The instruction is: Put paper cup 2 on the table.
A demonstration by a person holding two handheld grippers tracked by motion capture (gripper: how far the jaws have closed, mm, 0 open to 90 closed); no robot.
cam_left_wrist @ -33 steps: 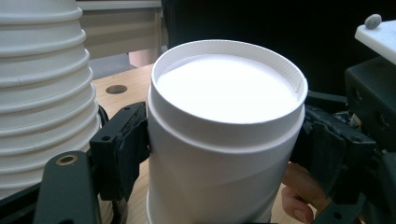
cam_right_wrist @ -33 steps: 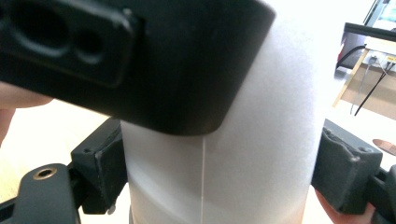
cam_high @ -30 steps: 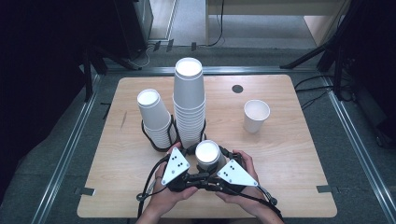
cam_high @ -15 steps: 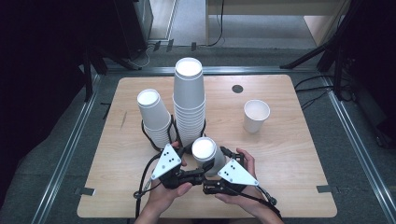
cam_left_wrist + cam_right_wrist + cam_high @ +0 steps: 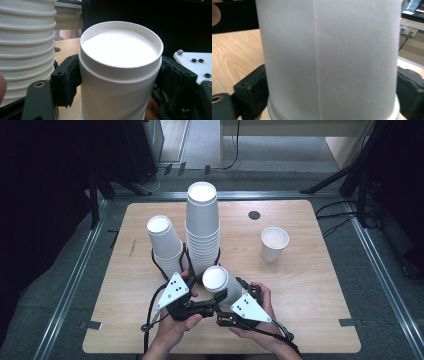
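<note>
Comparing this moment with the two earlier high views, little has shifted. The upturned paper cup (image 5: 216, 277) sits in much the same spot, held just above the near edge of the worktop (image 5: 310, 285) in front of the tall cup stack (image 5: 202, 230). It now leans a little more, its base tipped toward the shorter stack (image 5: 164, 242).

The left tongs (image 5: 119, 80) have just been opening a touch, yet their pads press on the cup's wall on both sides just below its base, so the hold stands. A ridge runs round the wall under the base, which may be the edge of a second cup nested inside; I cannot tell for sure.

The right tongs (image 5: 330, 90) have just been closing with the same cup between them. Their pads now sit against the wall close to the rolled rim, and they look to be in contact.

My reading is that both hands are re-gripping at opposite ends to pull one cup free of another. No gap has opened yet, so that separation is not done. The lone upright cup (image 5: 274, 244) stands well apart on the right.
</note>
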